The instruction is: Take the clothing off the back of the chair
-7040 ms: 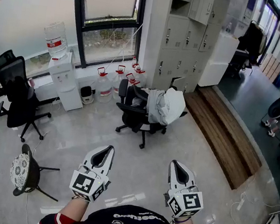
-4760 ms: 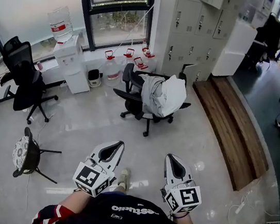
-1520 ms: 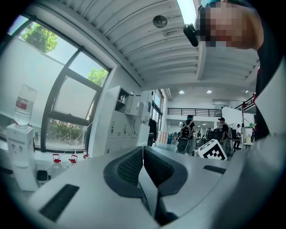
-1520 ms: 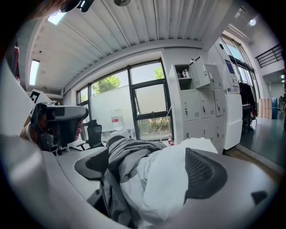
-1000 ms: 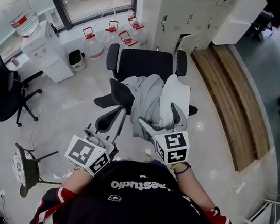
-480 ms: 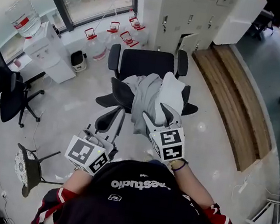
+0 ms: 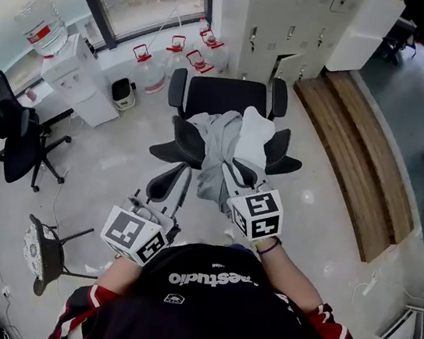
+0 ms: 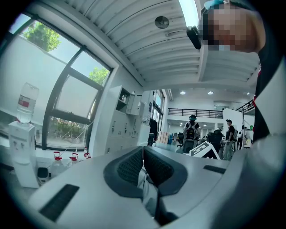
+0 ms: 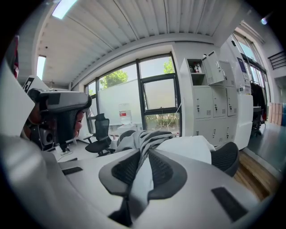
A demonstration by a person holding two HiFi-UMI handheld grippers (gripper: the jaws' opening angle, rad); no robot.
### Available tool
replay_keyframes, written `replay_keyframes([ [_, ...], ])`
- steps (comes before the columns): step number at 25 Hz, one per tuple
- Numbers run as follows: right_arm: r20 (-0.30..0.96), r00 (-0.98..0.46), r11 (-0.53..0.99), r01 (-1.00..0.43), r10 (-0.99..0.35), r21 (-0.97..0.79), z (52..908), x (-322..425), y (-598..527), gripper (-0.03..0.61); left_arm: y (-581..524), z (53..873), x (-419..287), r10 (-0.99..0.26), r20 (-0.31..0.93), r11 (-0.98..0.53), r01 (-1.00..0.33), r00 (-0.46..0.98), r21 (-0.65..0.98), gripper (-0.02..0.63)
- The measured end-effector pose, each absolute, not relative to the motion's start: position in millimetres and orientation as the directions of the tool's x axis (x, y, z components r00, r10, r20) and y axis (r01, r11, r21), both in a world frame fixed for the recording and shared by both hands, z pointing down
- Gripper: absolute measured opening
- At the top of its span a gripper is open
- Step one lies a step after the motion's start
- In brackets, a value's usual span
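Observation:
A grey and white garment (image 7: 231, 148) hangs over the back of a black office chair (image 7: 219, 95) straight ahead of me. My right gripper (image 7: 236, 174) reaches into the garment's near side. In the right gripper view its jaws are closing, with a fold of the grey fabric (image 9: 147, 136) pinched between the pads (image 9: 127, 167). My left gripper (image 7: 181, 173) hovers left of the garment, level and apart from it. Its pads (image 8: 129, 165) meet with nothing between them. The chair's backrest is mostly hidden under the cloth.
A water dispenser (image 7: 79, 82) and several water jugs (image 7: 169, 60) stand by the window beyond the chair. Grey lockers (image 7: 291, 11) rise behind. Another black chair (image 7: 4, 134) and a stool (image 7: 42, 250) are at the left, a wooden platform (image 7: 357, 147) at the right.
The right gripper's jaws have drawn together around the garment's fabric. The left gripper has stayed where it was. Over the earlier seconds I walked up to the chair.

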State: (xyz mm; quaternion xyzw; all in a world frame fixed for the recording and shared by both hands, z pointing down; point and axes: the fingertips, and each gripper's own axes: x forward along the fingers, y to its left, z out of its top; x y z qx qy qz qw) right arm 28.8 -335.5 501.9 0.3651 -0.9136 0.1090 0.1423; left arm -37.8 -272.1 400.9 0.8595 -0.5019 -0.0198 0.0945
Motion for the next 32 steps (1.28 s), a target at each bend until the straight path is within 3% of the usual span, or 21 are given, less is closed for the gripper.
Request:
replay_keyframes([
  [12, 0.226, -0.744, 0.716, -0.668, -0.629, -0.206, 483.1, 34.8, -330.5, 0.054, -262.6, 401.1, -46.2, -0.873, 0.068, -0.465, -0.867, 0.482, 0.180, 0.026],
  [32, 0.142, -0.794, 0.777, -0.608, -0.591, -0.165, 439.5, 40.5, -320.8, 0.054, -259.5, 396.9, -42.1, -0.897, 0.068, -0.420, -0.890, 0.437, 0.178, 0.026],
])
